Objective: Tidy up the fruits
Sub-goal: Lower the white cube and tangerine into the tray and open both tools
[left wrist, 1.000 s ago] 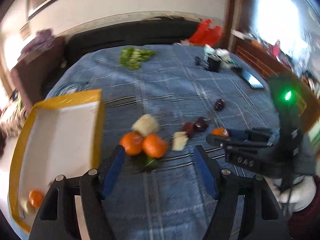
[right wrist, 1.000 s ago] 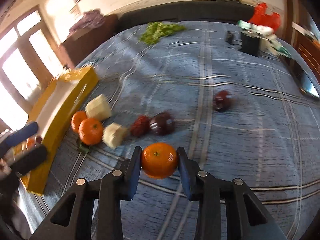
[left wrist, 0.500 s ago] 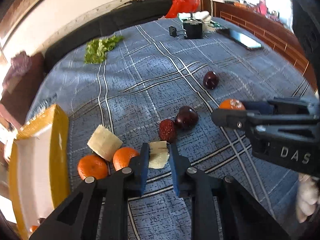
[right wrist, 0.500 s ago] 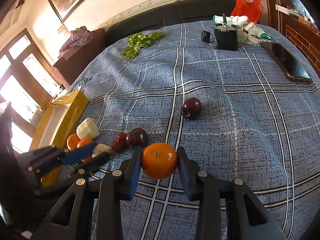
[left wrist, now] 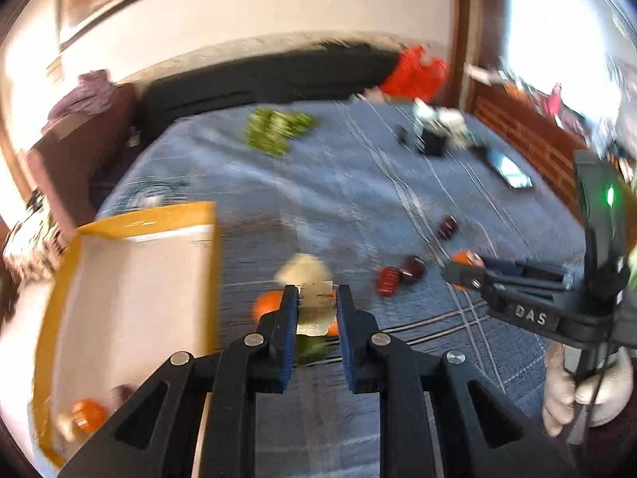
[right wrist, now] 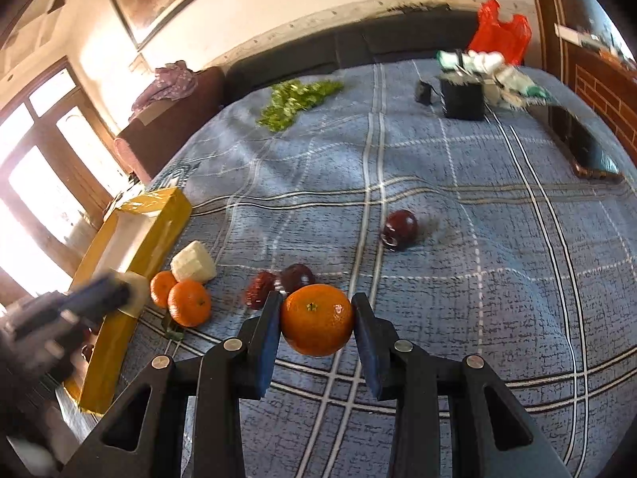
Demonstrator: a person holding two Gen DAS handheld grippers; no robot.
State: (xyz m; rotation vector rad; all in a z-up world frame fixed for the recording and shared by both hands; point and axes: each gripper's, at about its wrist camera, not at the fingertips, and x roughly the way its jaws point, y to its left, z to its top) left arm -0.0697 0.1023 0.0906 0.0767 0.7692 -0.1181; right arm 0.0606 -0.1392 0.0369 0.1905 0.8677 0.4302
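Left gripper [left wrist: 316,308] clamped on a pale cut fruit piece [left wrist: 315,310], jaws pressed in tight on both its sides, lifted clear of the blue checked bedspread [right wrist: 477,279]; yellow box [left wrist: 131,302] just to its left, one orange [left wrist: 88,414] lying inside. Right gripper [right wrist: 316,320] gripping another orange [right wrist: 317,319], jaws closed against its flanks; two more oranges [right wrist: 189,302], a white chunk [right wrist: 194,267] and three dark red fruits [right wrist: 400,229] lying on the bedspread beyond.
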